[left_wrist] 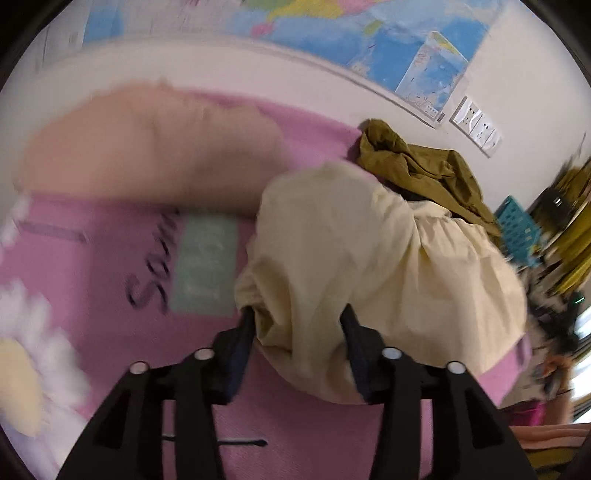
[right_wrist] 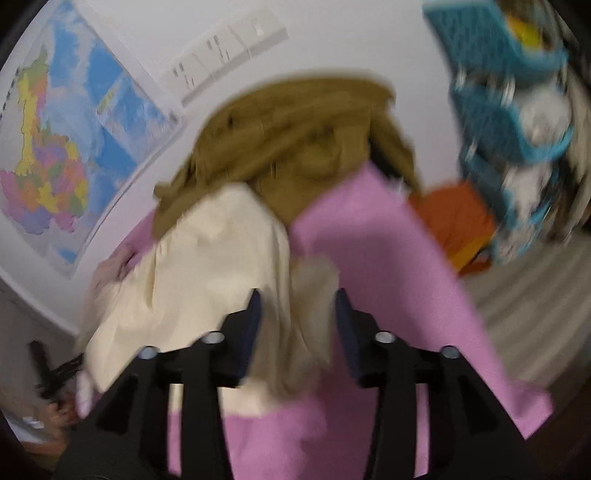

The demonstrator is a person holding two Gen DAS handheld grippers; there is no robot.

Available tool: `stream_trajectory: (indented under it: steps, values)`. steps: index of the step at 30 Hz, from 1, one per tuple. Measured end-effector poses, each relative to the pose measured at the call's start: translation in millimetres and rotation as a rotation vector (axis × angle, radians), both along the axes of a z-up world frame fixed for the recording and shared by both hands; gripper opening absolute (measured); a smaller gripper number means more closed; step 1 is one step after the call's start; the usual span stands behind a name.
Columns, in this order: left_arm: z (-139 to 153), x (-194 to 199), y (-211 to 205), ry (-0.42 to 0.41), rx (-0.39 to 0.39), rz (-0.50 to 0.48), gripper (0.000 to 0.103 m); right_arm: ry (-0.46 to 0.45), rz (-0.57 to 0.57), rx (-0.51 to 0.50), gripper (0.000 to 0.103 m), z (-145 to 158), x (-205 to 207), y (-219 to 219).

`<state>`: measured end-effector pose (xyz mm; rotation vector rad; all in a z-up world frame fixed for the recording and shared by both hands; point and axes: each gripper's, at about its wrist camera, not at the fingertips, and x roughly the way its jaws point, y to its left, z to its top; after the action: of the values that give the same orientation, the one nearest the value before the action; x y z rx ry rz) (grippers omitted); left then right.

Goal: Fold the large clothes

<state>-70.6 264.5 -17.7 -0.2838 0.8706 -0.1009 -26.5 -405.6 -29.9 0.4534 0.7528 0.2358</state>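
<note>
A pale yellow garment (left_wrist: pixel 369 258) lies bunched on the pink bed cover (left_wrist: pixel 110 258); it also shows in the right wrist view (right_wrist: pixel 207 266). My left gripper (left_wrist: pixel 297 321) is open, its jaws wide apart with a fold of the yellow cloth between them. My right gripper (right_wrist: pixel 297 306) is open too, with the cloth's edge lying between its jaws. An olive-brown garment (left_wrist: pixel 424 166) is heaped behind the yellow one, against the wall, and shows in the right wrist view (right_wrist: pixel 295 140). A peach garment (left_wrist: pixel 147 147) lies at the far left of the bed.
A map poster (left_wrist: pixel 369 33) and wall sockets (left_wrist: pixel 476 125) are on the wall behind the bed. A blue plastic rack (right_wrist: pixel 509 122) and an orange object (right_wrist: pixel 454 221) stand on the floor right of the bed edge. Both views are motion-blurred.
</note>
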Motion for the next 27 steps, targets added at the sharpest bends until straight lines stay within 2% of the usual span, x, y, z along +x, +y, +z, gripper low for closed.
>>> stream_trajectory:
  steps: [1,2,3,4,6,9,11,13,15,16,17,18,19,20,21,22,24,27]
  values:
    - [10,0,-4,-0.036,0.047,0.001,0.053,-0.058,0.011,-0.033,0.058,17,-2,8]
    - [17,1,-6,-0.065,0.098,0.016,0.074,-0.099,0.040,-0.042,0.066,27,-3,15]
    - [28,4,-13,-0.102,0.181,0.037,0.086,-0.153,0.119,-0.037,0.070,42,-4,34]
    - [33,7,-17,-0.117,0.208,0.031,0.085,-0.178,0.186,-0.023,0.074,47,-3,52]
    - [41,14,-25,-0.144,0.226,-0.002,0.085,-0.184,0.300,-0.009,0.074,51,3,83]
    - [45,30,-47,-0.162,0.227,-0.117,0.085,-0.130,0.457,-0.052,0.073,39,23,146]
    - [40,36,-64,-0.143,0.245,-0.193,0.085,-0.079,0.510,-0.099,0.073,25,38,179]
    - [21,60,-85,-0.055,0.302,-0.223,0.083,-0.022,0.547,-0.105,0.073,11,54,203]
    - [-1,80,-98,0.033,0.351,-0.217,0.077,0.014,0.564,-0.124,0.071,-3,65,218]
    - [-7,82,-100,0.040,0.376,-0.214,0.075,0.022,0.551,-0.163,0.062,-9,70,223]
    - [-13,87,-103,0.044,0.397,-0.220,0.066,0.026,0.544,-0.178,0.049,-10,69,225]
    - [-17,91,-106,0.049,0.405,-0.225,0.055,0.027,0.534,-0.185,0.042,-12,72,224]
    - [-18,95,-106,0.051,0.401,-0.218,0.051,0.022,0.517,-0.181,0.021,-11,73,220]
    - [-17,97,-107,0.046,0.398,-0.212,0.039,0.016,0.508,-0.173,0.005,-8,73,216]
    - [-14,99,-108,0.032,0.395,-0.211,0.029,-0.004,0.503,-0.150,0.002,-3,74,212]
    - [-10,100,-107,0.022,0.381,-0.209,0.026,-0.025,0.493,-0.127,0.001,5,74,207]
    - [-1,110,-104,0.001,0.308,-0.207,0.011,-0.081,0.472,-0.106,0.001,23,73,202]
    - [20,125,-96,-0.058,0.237,-0.176,0.006,-0.206,0.427,-0.102,0.001,60,73,198]
